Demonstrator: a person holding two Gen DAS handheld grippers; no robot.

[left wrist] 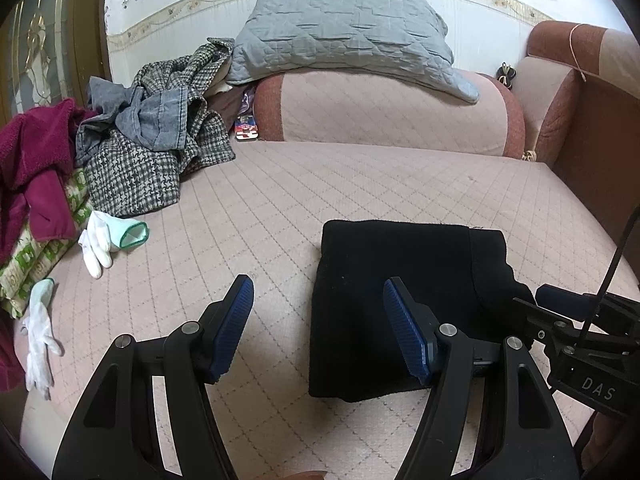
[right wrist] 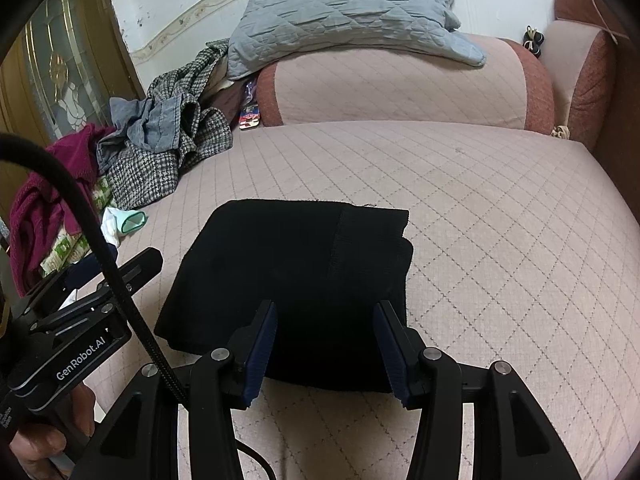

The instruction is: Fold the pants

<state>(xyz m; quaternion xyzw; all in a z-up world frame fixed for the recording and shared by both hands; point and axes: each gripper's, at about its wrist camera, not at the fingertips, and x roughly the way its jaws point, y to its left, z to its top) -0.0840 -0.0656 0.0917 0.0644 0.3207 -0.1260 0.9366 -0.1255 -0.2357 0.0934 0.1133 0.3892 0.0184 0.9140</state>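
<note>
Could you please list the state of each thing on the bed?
Pants: folded flat, not gripped.
Left gripper: open, empty.
Right gripper: open, over the pants.
Gloves: loose, apart.
Clothes pile: unfolded, heaped.
Quilt: folded on the bolster.

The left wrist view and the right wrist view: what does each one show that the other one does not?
Only the left wrist view shows the second white glove at the bed's edge, and the left tongs open over the bedcover. Only the right wrist view shows the person's hand and the right tongs open above the folded black pants. Both show the pants, grey pillow, clothes pile, and one glove.
</note>
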